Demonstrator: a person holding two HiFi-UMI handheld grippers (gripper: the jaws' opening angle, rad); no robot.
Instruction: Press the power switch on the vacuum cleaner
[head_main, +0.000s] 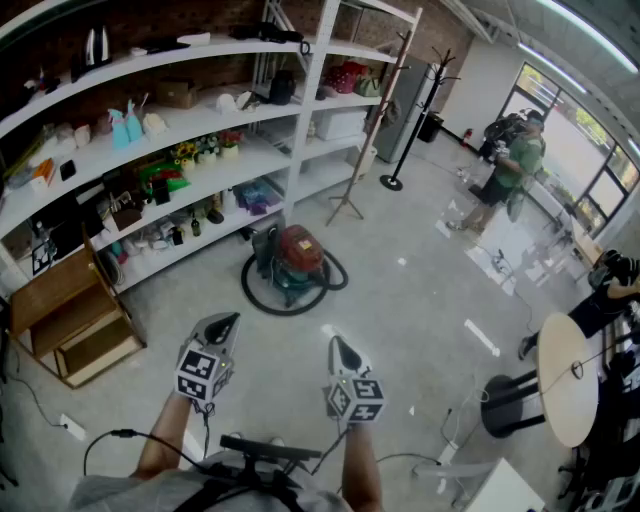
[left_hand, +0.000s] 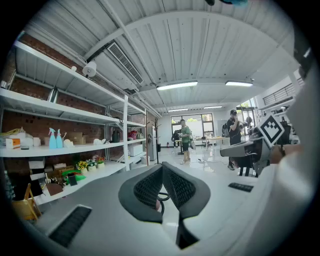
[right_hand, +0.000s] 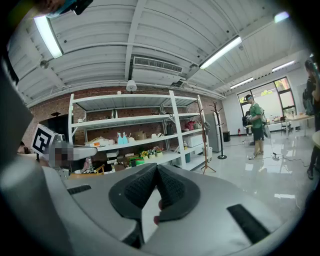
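The vacuum cleaner (head_main: 298, 259), a red-topped canister on a dark green base, stands on the concrete floor in front of the shelving, with its black hose (head_main: 262, 296) looped around it. In the head view both grippers are held low, well short of it and pointing toward it. My left gripper (head_main: 229, 322) is shut, its jaw tips touching and nothing held. My right gripper (head_main: 337, 345) is also shut and holds nothing. In the left gripper view my left gripper (left_hand: 162, 167) blocks most of the vacuum, as my right gripper (right_hand: 156, 168) does in the right gripper view.
Long white shelving (head_main: 200, 135) full of small items runs behind the vacuum. Wooden steps (head_main: 70, 320) stand at the left, a coat stand (head_main: 392, 110) to the right of the shelves, and a round table (head_main: 565, 380) at far right. A person (head_main: 510, 165) stands by the windows. A power strip (head_main: 72, 428) lies near my feet.
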